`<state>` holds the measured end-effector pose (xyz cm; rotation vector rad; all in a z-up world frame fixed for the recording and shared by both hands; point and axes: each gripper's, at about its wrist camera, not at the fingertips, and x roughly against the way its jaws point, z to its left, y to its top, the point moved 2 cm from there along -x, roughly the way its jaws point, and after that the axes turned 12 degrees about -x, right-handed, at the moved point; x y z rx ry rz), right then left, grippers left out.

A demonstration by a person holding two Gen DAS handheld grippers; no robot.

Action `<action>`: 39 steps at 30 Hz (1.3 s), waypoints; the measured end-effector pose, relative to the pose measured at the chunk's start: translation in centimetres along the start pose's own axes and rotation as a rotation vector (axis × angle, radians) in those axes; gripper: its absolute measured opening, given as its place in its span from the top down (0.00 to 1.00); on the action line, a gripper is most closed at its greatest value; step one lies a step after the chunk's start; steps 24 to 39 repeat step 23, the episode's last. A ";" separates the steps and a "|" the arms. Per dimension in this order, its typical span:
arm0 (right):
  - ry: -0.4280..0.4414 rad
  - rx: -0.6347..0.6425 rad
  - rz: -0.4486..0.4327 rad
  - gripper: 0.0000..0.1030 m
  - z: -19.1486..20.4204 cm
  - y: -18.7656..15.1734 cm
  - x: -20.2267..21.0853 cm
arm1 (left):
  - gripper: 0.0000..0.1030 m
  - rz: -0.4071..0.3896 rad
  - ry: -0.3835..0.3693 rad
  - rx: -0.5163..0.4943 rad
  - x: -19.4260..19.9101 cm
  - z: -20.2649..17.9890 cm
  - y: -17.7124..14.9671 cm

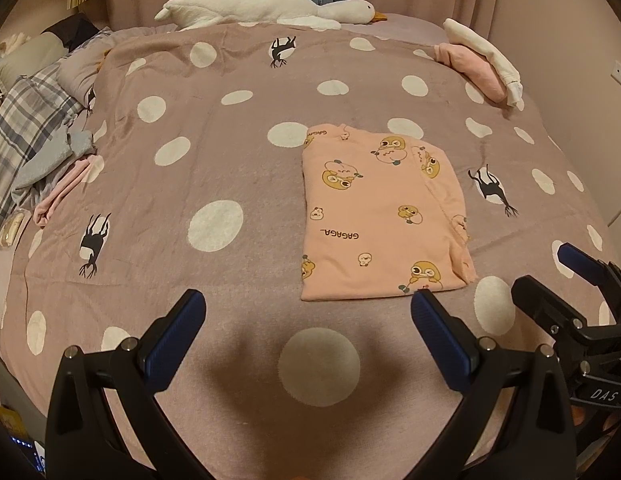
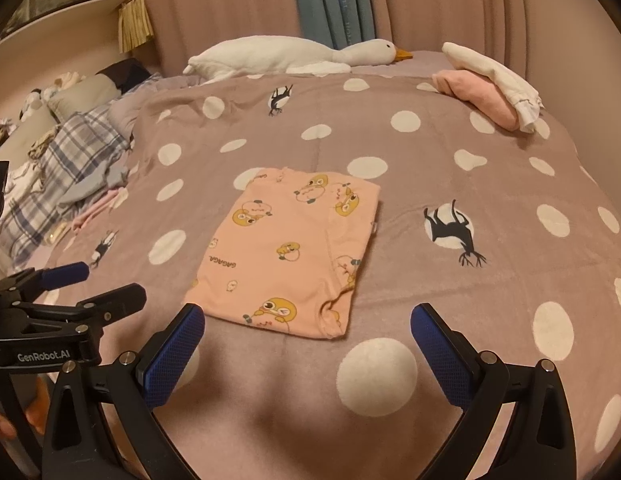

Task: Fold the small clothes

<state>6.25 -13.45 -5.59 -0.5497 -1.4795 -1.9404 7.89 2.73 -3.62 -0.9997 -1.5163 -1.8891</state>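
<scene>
Pink folded top (image 1: 380, 216) amid plush goose (image 1: 266, 6), plaid heap (image 1: 26, 128).

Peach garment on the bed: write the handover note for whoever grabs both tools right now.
Left tool: open, empty, above the blanket just short of the garment's near edge.
Right tool: open, empty, at the same near edge, beside the left one.
Peach garment: lies flat mid-bed, already folded into a neat rectangle; neither tool touches it.
Folded stack: pink and white pieces at the far right corner.
Unfolded pile: plaid and other clothes at the left edge.
Left to do: probably one more fold or move the garment to the stack, then take the next piece from the pile.
</scene>
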 end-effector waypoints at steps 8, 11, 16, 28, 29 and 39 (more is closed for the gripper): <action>-0.002 0.002 0.002 0.01 0.0 -0.1 0.1 | 0.00 -0.007 0.000 -0.005 0.2 -0.3 0.0; 0.000 0.001 0.001 0.01 0.1 -0.1 0.2 | 0.00 -0.010 0.003 -0.007 0.2 -0.3 0.1; 0.002 0.003 0.004 0.01 0.1 -0.1 0.1 | 0.00 -0.009 0.003 -0.010 0.3 -0.5 0.1; 0.003 -0.002 0.005 0.01 0.2 -0.2 0.0 | 0.00 -0.006 0.002 -0.010 0.2 -0.5 0.1; 0.003 -0.002 0.005 0.01 0.2 -0.2 0.0 | 0.00 -0.006 0.002 -0.010 0.2 -0.5 0.1; 0.003 -0.002 0.005 0.01 0.2 -0.2 0.0 | 0.00 -0.006 0.002 -0.010 0.2 -0.5 0.1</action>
